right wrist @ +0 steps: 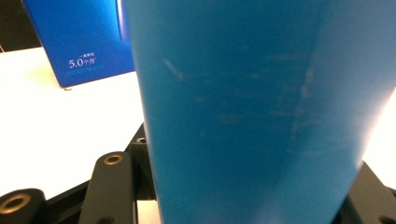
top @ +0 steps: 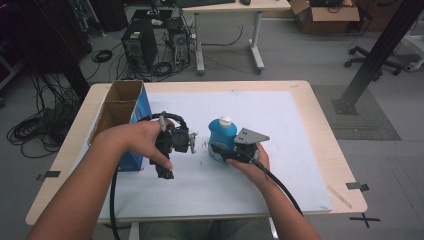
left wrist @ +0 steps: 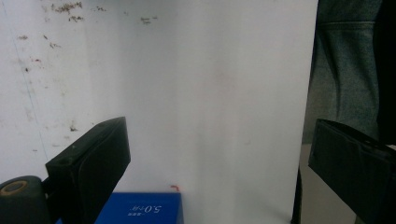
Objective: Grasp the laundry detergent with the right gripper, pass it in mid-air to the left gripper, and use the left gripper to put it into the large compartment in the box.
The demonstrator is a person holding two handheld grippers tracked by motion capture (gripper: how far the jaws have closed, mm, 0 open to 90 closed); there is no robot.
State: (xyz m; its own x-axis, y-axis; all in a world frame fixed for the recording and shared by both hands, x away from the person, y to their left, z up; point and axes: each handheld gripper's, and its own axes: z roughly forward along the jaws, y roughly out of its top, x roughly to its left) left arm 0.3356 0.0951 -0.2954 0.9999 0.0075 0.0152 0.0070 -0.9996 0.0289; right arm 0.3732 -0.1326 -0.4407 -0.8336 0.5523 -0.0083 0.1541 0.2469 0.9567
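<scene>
One blue bottle (top: 222, 136) clamped upright between right tongs (top: 220, 150).

From up high I get a dim, soft picture; the white mat (top: 280, 140) on the desk (top: 320, 120) is the brightest patch, and the floor behind falls dark. Shadows are faint and diffuse. My left gripper view is evenly lit but hazy, its jaws slightly blurred. In the right gripper view the blue bottle (right wrist: 252, 112) sits too close, out of focus, with pale sheen streaks.
</scene>
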